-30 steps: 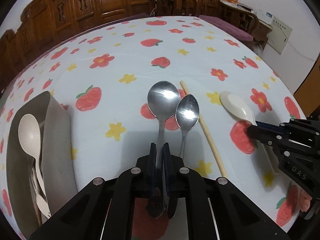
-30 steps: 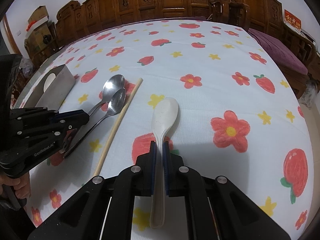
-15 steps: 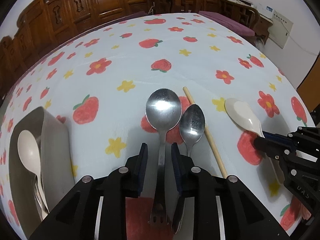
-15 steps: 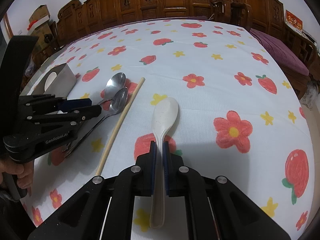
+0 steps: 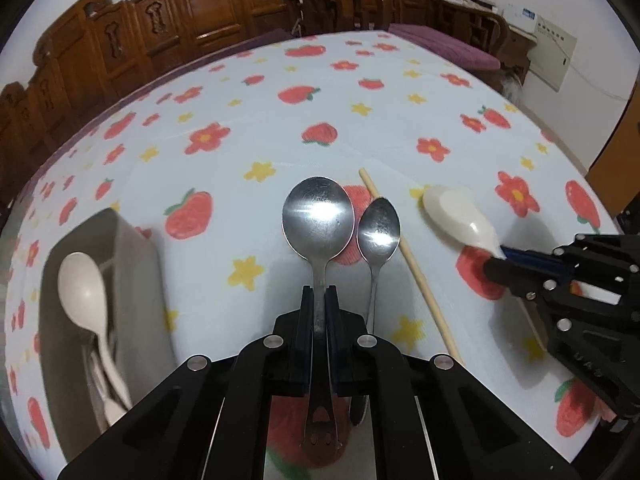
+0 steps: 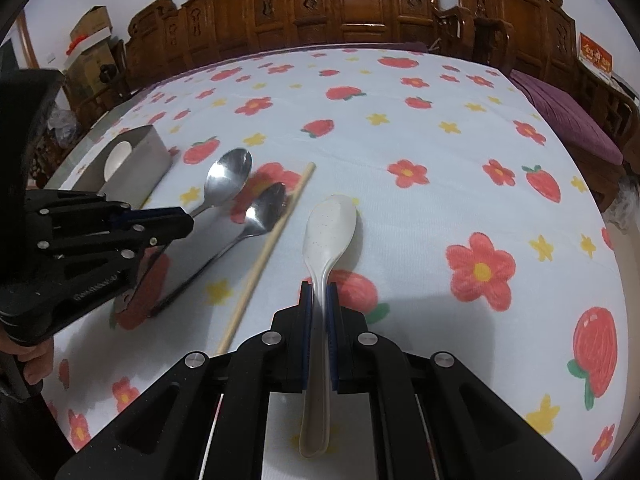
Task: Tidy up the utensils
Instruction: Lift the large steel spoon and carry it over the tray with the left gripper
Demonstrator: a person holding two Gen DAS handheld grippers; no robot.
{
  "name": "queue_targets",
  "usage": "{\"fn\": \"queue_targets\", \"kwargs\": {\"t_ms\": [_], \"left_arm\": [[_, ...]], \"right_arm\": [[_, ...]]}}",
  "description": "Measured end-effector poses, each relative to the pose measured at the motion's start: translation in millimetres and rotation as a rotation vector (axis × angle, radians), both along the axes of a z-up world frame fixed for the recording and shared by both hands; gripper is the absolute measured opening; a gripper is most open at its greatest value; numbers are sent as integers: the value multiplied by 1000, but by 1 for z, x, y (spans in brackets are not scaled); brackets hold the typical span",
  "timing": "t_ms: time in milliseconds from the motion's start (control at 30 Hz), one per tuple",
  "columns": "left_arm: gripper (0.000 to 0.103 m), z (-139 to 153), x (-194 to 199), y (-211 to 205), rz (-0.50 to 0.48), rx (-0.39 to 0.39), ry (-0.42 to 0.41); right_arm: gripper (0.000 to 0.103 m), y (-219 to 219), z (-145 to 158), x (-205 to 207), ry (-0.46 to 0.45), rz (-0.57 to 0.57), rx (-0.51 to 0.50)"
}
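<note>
Utensils lie on the flowered tablecloth (image 5: 248, 92) in front of us. Our left gripper (image 5: 319, 298) is clenched on the handle of the large metal spoon (image 5: 318, 216); its jaws have just been closing, with this handle between them, and the bowl of the spoon points away from us. Just beside it, on the right, lies the small metal spoon (image 5: 378, 230), and next to that a single wooden chopstick (image 5: 408, 262), which runs at a slant. Our right gripper (image 6: 319, 294) grasps the white spoon (image 6: 330, 226) at its handle, with the bowl forward over the cloth. Whether the two held spoons touch the cloth we cannot tell. At the far left stands the grey metal container (image 5: 136, 280), which holds a cream spoon (image 5: 80, 292) and some other pale utensils, blurred.
</note>
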State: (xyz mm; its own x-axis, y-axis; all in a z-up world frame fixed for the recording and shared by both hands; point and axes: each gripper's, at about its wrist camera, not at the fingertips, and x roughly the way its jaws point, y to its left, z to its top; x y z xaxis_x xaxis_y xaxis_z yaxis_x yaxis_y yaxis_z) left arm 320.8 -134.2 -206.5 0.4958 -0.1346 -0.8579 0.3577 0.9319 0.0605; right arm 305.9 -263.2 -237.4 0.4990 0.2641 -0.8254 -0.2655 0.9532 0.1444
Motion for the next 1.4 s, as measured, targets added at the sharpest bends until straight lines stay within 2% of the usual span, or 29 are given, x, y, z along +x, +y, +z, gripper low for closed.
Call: {"fn": "queue_targets", "kwargs": {"t_ms": [633, 1000, 1400], "left_arm": [[5, 53, -29, 34, 33, -39, -90], [5, 66, -39, 74, 92, -61, -117], [5, 66, -28, 134, 182, -88, -134]], "right_arm": [[8, 37, 38, -24, -86, 82, 54], [8, 66, 57, -40, -132, 144, 67], [8, 82, 55, -45, -139, 170, 47]]}}
